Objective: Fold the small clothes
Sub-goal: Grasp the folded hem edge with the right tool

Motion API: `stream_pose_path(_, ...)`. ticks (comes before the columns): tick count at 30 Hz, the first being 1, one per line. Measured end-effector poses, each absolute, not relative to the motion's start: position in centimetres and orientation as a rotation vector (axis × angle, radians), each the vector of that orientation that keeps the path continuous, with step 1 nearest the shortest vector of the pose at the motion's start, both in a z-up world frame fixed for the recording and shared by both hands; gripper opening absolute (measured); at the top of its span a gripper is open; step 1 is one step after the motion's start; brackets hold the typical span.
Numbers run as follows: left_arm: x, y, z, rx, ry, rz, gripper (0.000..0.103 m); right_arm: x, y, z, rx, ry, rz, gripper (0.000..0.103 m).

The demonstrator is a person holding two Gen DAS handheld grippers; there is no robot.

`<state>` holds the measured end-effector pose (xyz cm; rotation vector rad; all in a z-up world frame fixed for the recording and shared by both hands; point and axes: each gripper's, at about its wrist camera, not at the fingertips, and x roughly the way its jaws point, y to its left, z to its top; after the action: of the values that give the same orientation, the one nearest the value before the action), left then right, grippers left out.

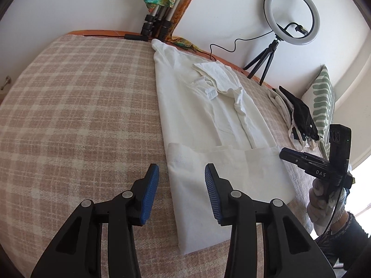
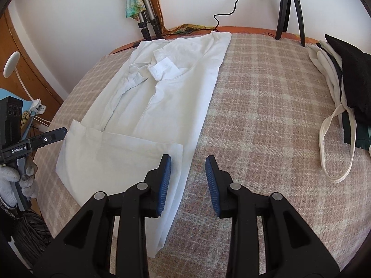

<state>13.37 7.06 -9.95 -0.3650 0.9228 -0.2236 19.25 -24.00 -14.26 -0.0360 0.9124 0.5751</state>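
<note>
A white shirt (image 1: 208, 115) (image 2: 162, 97) lies flat on the checked blanket (image 1: 81, 104) (image 2: 266, 92). Its sleeves are folded inward and its bottom hem is turned up over the body. My left gripper (image 1: 182, 185) hovers open over the shirt's near left edge, and its blue pads straddle that edge without pressing it. My right gripper (image 2: 188, 180) is open over the near right edge, with its left pad (image 2: 165, 183) above the cloth. Each gripper appears in the other's view at the shirt's opposite side, left gripper (image 2: 53, 136) and right gripper (image 1: 299, 159), each held by a gloved hand.
A pile of black and cream cloth items (image 1: 299, 115) (image 2: 347, 81) lies at the blanket's right side, beside a green-patterned pillow (image 1: 324, 97). A ring light on a tripod (image 1: 292, 15) and folded tripod legs with a colourful scarf (image 1: 160, 23) stand along the far edge.
</note>
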Motion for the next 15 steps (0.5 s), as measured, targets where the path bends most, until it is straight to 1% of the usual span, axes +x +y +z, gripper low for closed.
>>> stream_pose_path(4, 13.5, 6.8, -10.0, -0.353, 0.912, -0.23, 0.038, 18.8, -23.0, -13.3, -0.074, 0.866, 0.603, 0.033)
stream_pose_path(7, 13.5, 6.1, -10.4, -0.323, 0.926, -0.242, 0.038, 19.3, -22.3, -13.6, -0.102, 0.874, 0.603, 0.033)
stream_pose_path(9, 13.6, 5.9, -10.7, -0.321, 0.937, -0.244, 0.033, 19.8, -22.2, -14.0, -0.088, 0.897, 0.609, 0.033)
stream_pose_path(10, 13.6, 5.9, -10.8, -0.321, 0.939, -0.242, 0.033, 19.9, -22.1, -14.2, -0.083, 0.908, 0.615, 0.032)
stream_pose_path(12, 13.6, 5.9, -10.8, -0.316, 0.937, -0.236, 0.033, 19.8, -21.8, -14.4, -0.105, 0.911, 0.602, 0.023)
stream_pose_path(13, 13.6, 5.9, -10.6, -0.312, 0.931, -0.231, 0.033, 19.7, -21.7, -14.5, -0.119, 0.911, 0.6, 0.012)
stream_pose_path(15, 13.5, 5.9, -10.3, -0.301, 0.913, -0.213, 0.033, 19.3, -21.8, -14.3, -0.122, 0.893, 0.597, 0.009)
